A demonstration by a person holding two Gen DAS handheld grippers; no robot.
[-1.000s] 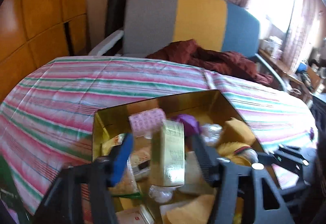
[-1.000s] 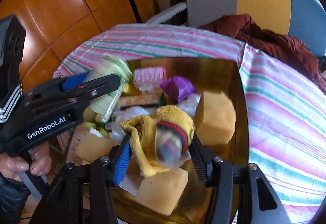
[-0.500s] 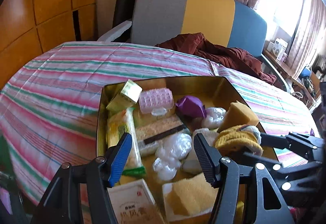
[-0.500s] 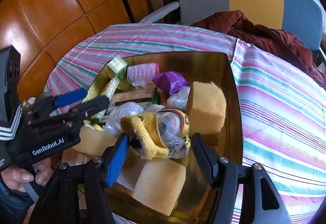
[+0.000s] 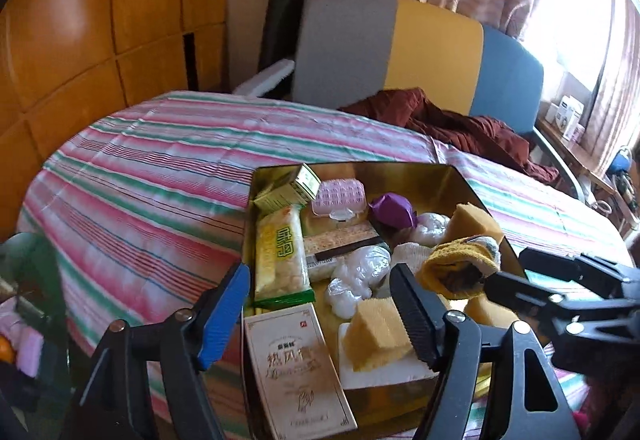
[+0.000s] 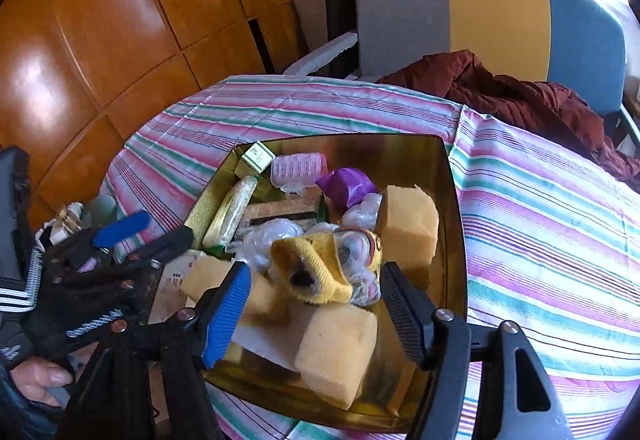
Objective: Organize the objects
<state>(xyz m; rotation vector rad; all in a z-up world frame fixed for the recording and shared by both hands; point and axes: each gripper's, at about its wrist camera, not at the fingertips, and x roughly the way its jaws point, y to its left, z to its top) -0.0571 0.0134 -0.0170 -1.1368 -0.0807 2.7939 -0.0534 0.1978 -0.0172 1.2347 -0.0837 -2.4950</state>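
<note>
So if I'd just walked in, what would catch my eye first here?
Probably the shiny gold tray on the striped tablecloth, heaped with odds and ends: yellow sponges, a purple wrapper and a yellow knitted sock lying on top of the pile. Both open grippers, left and right, hover at the tray's near edge, and behind the table stands a grey, yellow and blue chair.

Gold tray (image 6: 454, 199) sits on the striped cloth, centre of both views, packed with loose items. Yellow knit sock (image 6: 320, 268) lies on top of the pile, lower centre of the right wrist view — open cuff facing the camera, tilted. Yellow sponges (image 6: 408, 215) right of and below it. Far left corner: small green box (image 5: 290, 189), tipped on edge — pink hair roller (image 5: 340, 195) beside it, purple wad (image 5: 392, 207) further right. Green-yellow snack pack (image 5: 280, 252) runs along the left wall; a white printed box (image 5: 296, 372) lies flat at lower centre of the left wrist view.
</note>
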